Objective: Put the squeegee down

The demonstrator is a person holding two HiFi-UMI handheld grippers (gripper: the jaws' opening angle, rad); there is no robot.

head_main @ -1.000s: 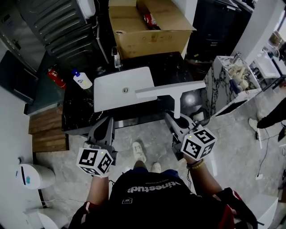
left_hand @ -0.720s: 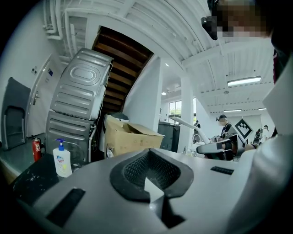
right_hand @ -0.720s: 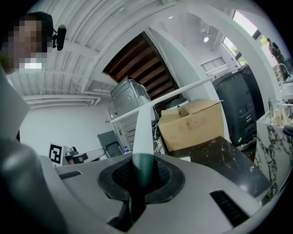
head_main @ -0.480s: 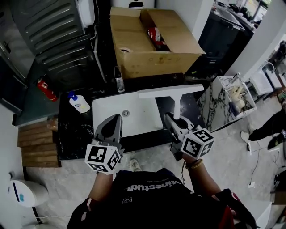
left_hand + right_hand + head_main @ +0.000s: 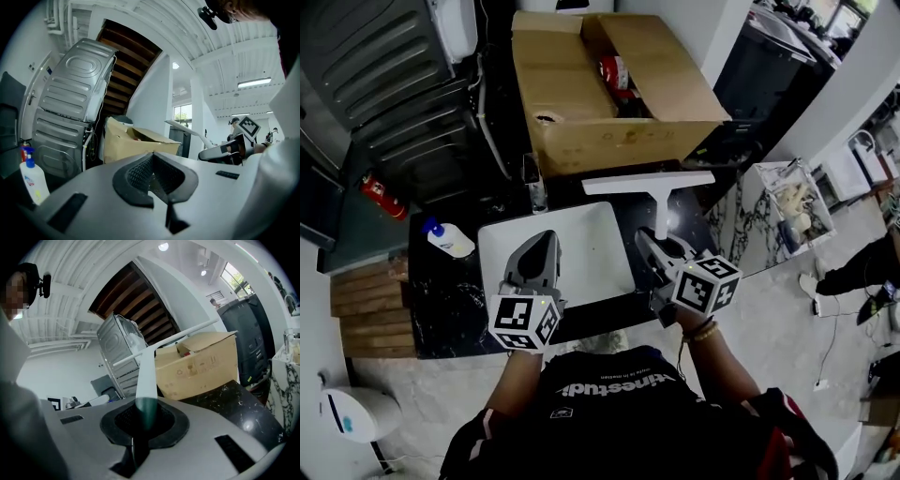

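The white squeegee (image 5: 659, 200) stands out from my right gripper (image 5: 660, 242), which is shut on its handle. Its long blade (image 5: 649, 182) lies crosswise over the back of the black counter (image 5: 450, 300), just before the cardboard box (image 5: 609, 84). In the right gripper view the handle (image 5: 146, 376) rises from between the pads and the blade (image 5: 176, 339) runs across. My left gripper (image 5: 538, 251) hovers over the white sink (image 5: 600, 246), shut with nothing in it. In the left gripper view its jaws (image 5: 152, 161) meet, and the squeegee (image 5: 187, 130) shows to the right.
An open cardboard box holds a red thing (image 5: 614, 70). A soap bottle (image 5: 446, 237) stands left of the sink, a tap (image 5: 534, 187) behind it. A grey metal appliance (image 5: 384, 75), a fire extinguisher (image 5: 381, 195) and a wooden step (image 5: 366, 300) lie left. A marble shelf unit (image 5: 787, 211) stands right.
Both grippers have moved forward, from in front of the counter to over the sink. The squeegee went with the right gripper and its blade now hangs near the box.
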